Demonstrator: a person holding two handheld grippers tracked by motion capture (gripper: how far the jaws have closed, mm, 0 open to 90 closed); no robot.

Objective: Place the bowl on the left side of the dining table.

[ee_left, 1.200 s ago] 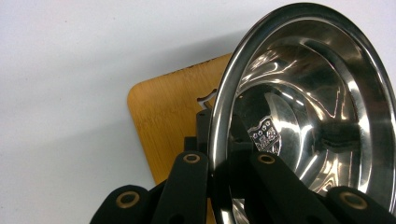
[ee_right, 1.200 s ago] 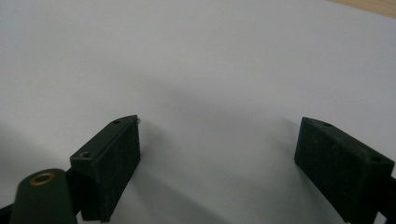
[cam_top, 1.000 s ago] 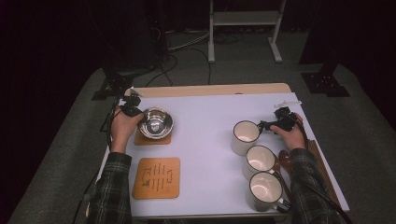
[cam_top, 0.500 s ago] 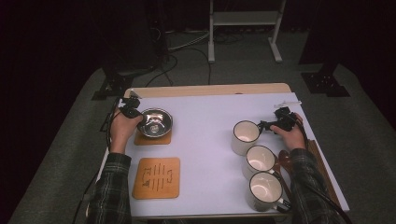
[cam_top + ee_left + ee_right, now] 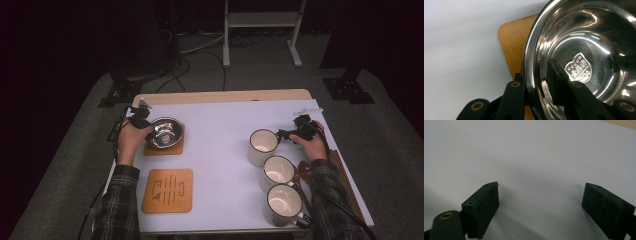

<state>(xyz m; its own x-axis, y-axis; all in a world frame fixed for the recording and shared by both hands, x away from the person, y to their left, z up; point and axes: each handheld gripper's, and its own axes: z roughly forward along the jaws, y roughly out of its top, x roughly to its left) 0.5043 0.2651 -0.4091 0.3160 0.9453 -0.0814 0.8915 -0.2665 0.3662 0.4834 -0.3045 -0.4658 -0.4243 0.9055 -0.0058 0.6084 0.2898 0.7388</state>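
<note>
Little change is noted against the earlier high frames: both hands and the bowl [image 5: 164, 132] are found where they were, and only the left gripper's [image 5: 145, 124] jaws have just been opening, with the bowl's rim between them.

High view: the bowl is seen on a wooden coaster [image 5: 164, 146] at the table's [image 5: 225, 150] left rear. The left gripper is placed at the bowl's left rim. A second coaster [image 5: 168, 190] lies nearer the person, bare. At the right, three mugs [image 5: 278, 170] are lined up in a row, and the right gripper [image 5: 289, 134] is held just beside the rearmost one.

Left gripper view: one jaw is seen inside the bowl, the other outside its wall. The rim is straddled; a slight gap is visible at the inner pad, so the rim is no longer pinched. A stamped shield mark [image 5: 578, 67] is read on the bowl's bottom.

Right gripper view: the jaws are spread wide over bare white table [image 5: 529, 157], nothing between them.
</note>
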